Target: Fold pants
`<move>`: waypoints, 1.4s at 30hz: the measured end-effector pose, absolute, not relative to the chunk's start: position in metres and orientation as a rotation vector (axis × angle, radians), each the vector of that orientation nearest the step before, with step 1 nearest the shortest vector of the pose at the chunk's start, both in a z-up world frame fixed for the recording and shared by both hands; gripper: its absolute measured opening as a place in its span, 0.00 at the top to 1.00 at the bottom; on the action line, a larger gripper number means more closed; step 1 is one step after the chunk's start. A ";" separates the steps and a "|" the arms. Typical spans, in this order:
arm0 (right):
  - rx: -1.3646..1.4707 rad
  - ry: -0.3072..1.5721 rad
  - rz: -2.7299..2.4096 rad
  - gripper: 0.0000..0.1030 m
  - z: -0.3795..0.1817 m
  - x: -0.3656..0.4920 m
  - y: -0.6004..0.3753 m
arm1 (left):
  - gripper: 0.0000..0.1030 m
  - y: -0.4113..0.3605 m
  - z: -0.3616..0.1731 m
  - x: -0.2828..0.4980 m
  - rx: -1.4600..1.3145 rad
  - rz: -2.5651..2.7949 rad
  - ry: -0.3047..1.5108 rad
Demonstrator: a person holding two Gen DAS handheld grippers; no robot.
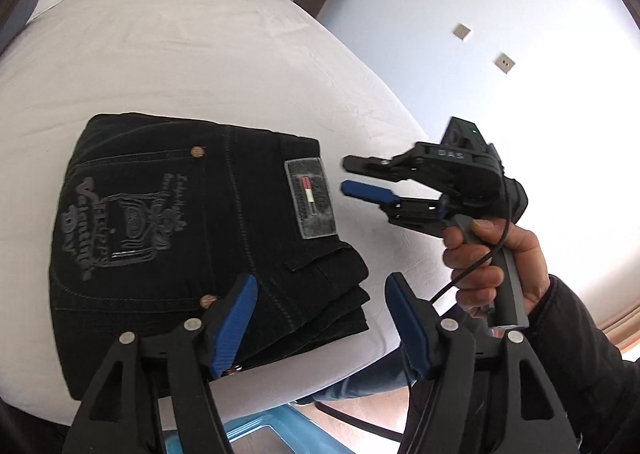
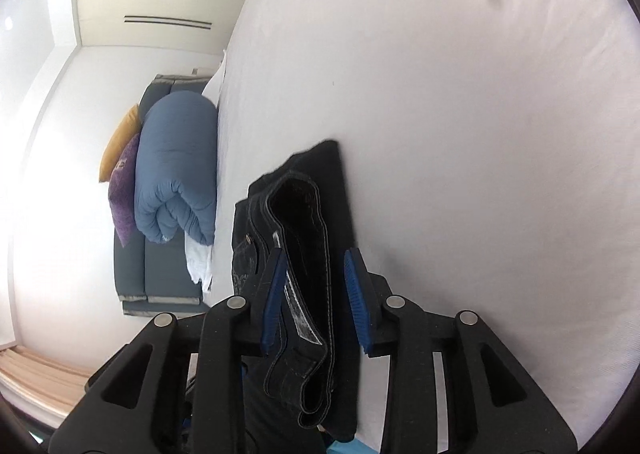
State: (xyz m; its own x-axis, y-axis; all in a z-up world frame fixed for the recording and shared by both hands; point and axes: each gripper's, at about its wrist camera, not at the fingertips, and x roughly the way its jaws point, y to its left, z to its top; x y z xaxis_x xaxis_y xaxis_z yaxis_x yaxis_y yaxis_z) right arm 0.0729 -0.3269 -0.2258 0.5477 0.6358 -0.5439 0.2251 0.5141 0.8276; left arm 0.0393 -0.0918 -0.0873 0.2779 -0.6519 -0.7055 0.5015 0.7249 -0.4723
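Pants (image 1: 192, 238) of black denim lie folded into a thick rectangle on the white bed (image 1: 180, 54) in the left wrist view, near its front edge, with the left gripper (image 1: 320, 326) spread wide above their near corner and the right gripper (image 1: 352, 178) just beside their grey patch (image 1: 310, 203), jaws parted and holding nothing. In the right wrist view the right gripper (image 2: 316, 298) brackets the waistband end (image 2: 300, 254) without clamping it. The stitched, layered cloth looks heavy and fairly stiff, so I judge the thick folded edge the best hold.

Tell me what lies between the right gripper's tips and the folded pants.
Only bare white bed sheet. In the left wrist view the open right gripper hovers just off the waistband patch of the pants, with nothing between.
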 end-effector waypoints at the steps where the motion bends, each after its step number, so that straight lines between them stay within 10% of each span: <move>1: 1.055 0.973 0.354 0.74 -0.215 0.073 -0.326 | 0.33 -0.082 -0.086 0.041 -0.189 -0.770 1.023; 7: 0.904 1.008 0.631 0.80 -0.173 0.111 -0.251 | 0.48 -0.049 -0.094 0.056 -0.235 -0.727 1.022; 17: 1.076 1.212 0.517 0.88 -0.271 0.143 -0.268 | 0.66 -0.043 -0.111 0.089 -0.257 -0.711 1.068; 24: 0.958 1.290 0.616 0.84 -0.265 0.086 -0.239 | 0.66 -0.047 -0.107 0.120 -0.232 -0.745 1.059; 26: 0.931 1.329 0.586 1.00 -0.284 0.081 -0.237 | 0.66 -0.055 -0.101 0.138 -0.229 -0.795 1.065; 30: 0.986 1.319 0.574 1.00 -0.300 0.082 -0.247 | 0.66 -0.060 -0.107 0.191 -0.271 -0.872 1.104; 36: 0.958 1.315 0.539 1.00 -0.298 0.083 -0.238 | 0.98 -0.025 -0.164 0.258 -0.521 -0.871 1.248; 42: 0.946 1.324 0.530 1.00 -0.295 0.087 -0.233 | 1.00 0.018 -0.209 0.237 -0.701 -0.895 1.286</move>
